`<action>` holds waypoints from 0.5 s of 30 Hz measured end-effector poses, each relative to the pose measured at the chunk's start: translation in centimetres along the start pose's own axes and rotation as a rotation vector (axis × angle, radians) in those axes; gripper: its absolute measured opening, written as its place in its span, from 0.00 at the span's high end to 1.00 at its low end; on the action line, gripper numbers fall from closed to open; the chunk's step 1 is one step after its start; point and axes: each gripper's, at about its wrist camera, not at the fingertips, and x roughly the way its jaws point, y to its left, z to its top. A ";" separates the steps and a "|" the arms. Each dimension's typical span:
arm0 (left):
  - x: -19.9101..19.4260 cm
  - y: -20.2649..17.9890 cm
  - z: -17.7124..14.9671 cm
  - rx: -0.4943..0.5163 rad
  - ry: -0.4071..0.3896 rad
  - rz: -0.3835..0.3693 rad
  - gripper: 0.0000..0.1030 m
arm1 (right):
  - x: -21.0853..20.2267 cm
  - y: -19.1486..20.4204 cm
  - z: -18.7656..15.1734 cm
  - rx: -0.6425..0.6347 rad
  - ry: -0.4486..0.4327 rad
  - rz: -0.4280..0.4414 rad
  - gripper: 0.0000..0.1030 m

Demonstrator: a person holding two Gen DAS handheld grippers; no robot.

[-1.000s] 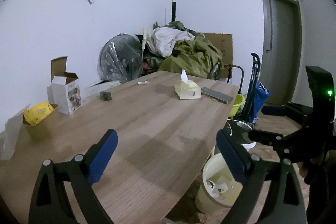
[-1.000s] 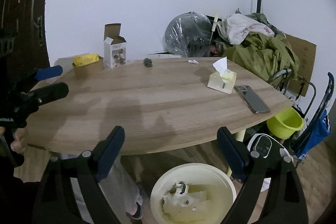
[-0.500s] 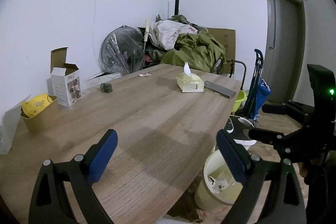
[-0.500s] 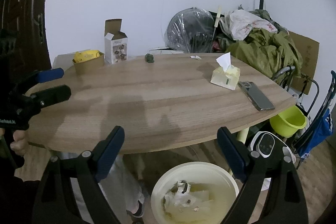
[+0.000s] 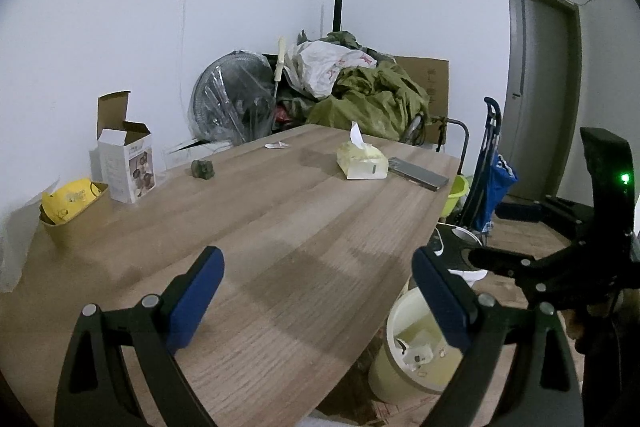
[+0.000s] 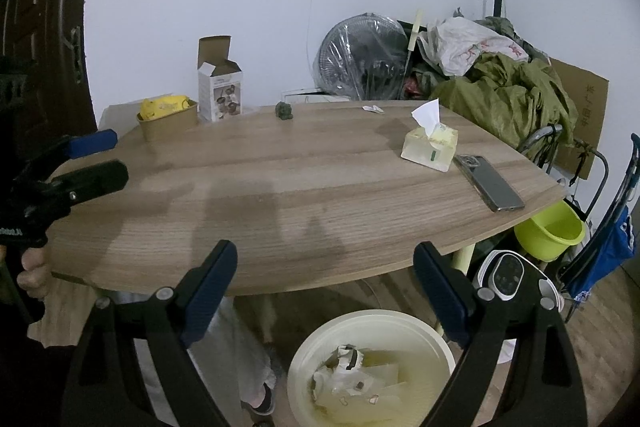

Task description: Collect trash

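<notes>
**Both grippers empty, bin under the table edge**

My left gripper (image 5: pixel 316 291) sits at the bottom of its frame with the jaws spread wide and nothing between them, hovering over the near part of the table (image 5: pixel 280 227). The right gripper (image 6: pixel 324 291) is spread just as wide and empty too, low in its view, right above the cream bin (image 6: pixel 372 367). That bin is on the floor at bottom centre, just off the table's near edge, with crumpled paper (image 6: pixel 344 371) lying inside.

What's on the table: a small dark lump (image 6: pixel 285 111) and a white scrap (image 6: pixel 373 109) toward the far edge, upper middle of the right view. Tissue box (image 6: pixel 430 147) and phone (image 6: pixel 489 182) are on the right side, just beside each other. A carton (image 6: pixel 219 89) with its flap open and a bowl (image 6: pixel 168 121) holding something yellow are at upper left.

From the left view the bin shows at lower right, partly tucked under the table edge.
</notes>
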 end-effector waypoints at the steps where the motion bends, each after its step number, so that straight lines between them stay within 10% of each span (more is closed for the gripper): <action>1: 0.0 0.0 0.0 -0.001 -0.001 0.000 0.08 | 0.0 0.0 0.0 0.000 0.000 0.001 0.14; 15: -0.2 -0.5 0.2 0.005 0.000 -0.005 0.08 | -0.1 0.1 0.1 -0.002 -0.003 -0.005 0.14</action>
